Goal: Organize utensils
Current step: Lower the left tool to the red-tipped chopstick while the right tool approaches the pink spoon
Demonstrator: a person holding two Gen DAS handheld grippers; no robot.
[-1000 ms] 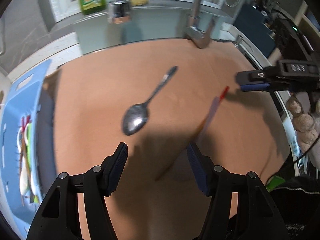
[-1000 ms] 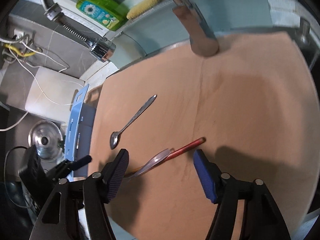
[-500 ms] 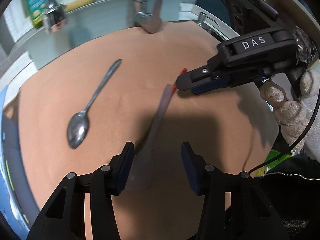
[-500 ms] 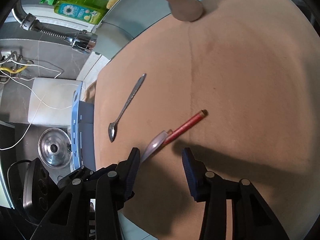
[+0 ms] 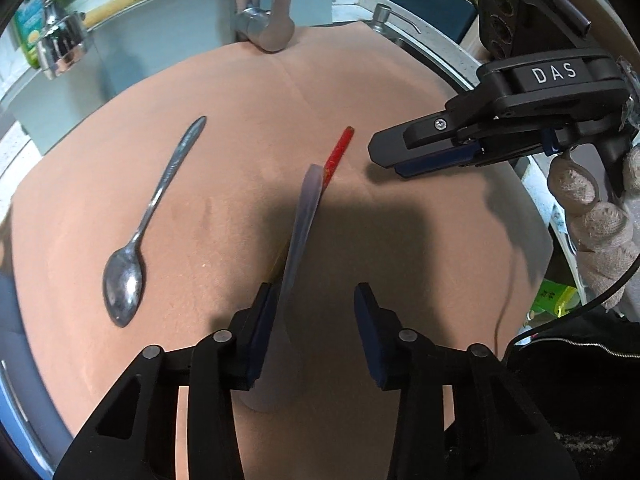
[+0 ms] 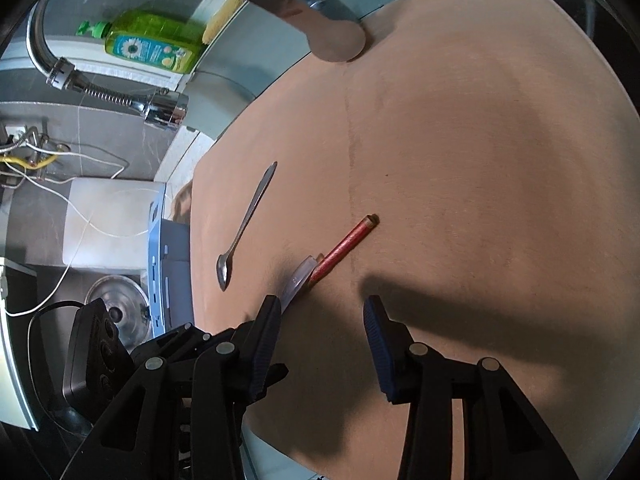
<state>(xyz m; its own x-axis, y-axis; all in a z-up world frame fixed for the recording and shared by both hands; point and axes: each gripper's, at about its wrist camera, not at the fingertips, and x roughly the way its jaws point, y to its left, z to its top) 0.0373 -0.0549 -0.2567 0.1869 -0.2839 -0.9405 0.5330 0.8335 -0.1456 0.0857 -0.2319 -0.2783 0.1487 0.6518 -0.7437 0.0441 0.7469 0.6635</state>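
A metal spoon (image 5: 136, 240) lies on the brown mat (image 5: 400, 128), left of centre; it also shows in the right wrist view (image 6: 246, 224). A translucent plastic spoon (image 5: 302, 228) lies across a red chopstick (image 5: 338, 152) in the middle. My left gripper (image 5: 312, 300) is open, low over the plastic spoon's bowl end, its left finger beside the spoon. My right gripper (image 6: 320, 316) is open just short of the plastic spoon's handle (image 6: 298, 276) and the red chopstick (image 6: 344, 248). It shows from the side in the left wrist view (image 5: 384, 156).
A faucet (image 5: 264, 20) and a spray head (image 5: 60, 44) stand at the mat's far edge, with a green soap bottle (image 6: 152, 46) behind. A blue rack (image 6: 158, 264) and a steel pot lid (image 6: 116, 300) are left of the mat.
My left gripper has swung right from the metal spoon and come down around the plastic spoon. My right gripper has moved in toward the red chopstick and narrowed its opening.
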